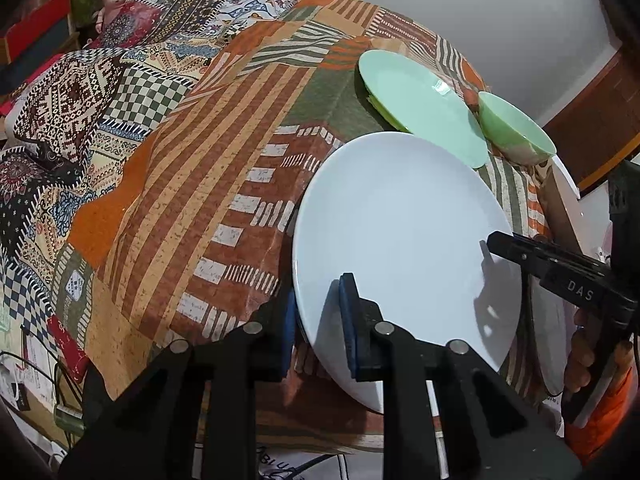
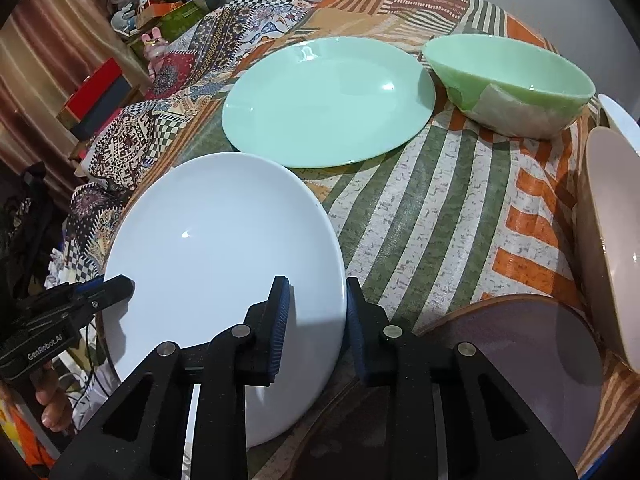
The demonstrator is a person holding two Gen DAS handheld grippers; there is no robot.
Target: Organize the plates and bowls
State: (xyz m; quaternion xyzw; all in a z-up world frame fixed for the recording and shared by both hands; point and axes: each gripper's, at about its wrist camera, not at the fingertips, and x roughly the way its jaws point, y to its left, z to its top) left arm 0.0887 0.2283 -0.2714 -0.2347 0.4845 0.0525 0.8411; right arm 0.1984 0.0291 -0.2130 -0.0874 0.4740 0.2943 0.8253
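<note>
The white plate (image 2: 224,264) is big, round, smooth and shiny, and it sits at the near edge of the table (image 2: 440,216), in front of the green plate (image 2: 328,100) and the green bowl (image 2: 508,84). The left gripper (image 1: 320,320) and the right gripper (image 2: 316,320) each have their jaws closed part way on the white plate's rim, one on each side. I think the slick white plate could slip and fall off the table if one gripper pulls harder or lets go too soon, or it could bump the green plate.

Large plate (image 2: 224,248) nearest, second plate (image 2: 328,100) behind it, bowl (image 2: 508,84) right of that, all on tablecloth (image 2: 432,216)
</note>
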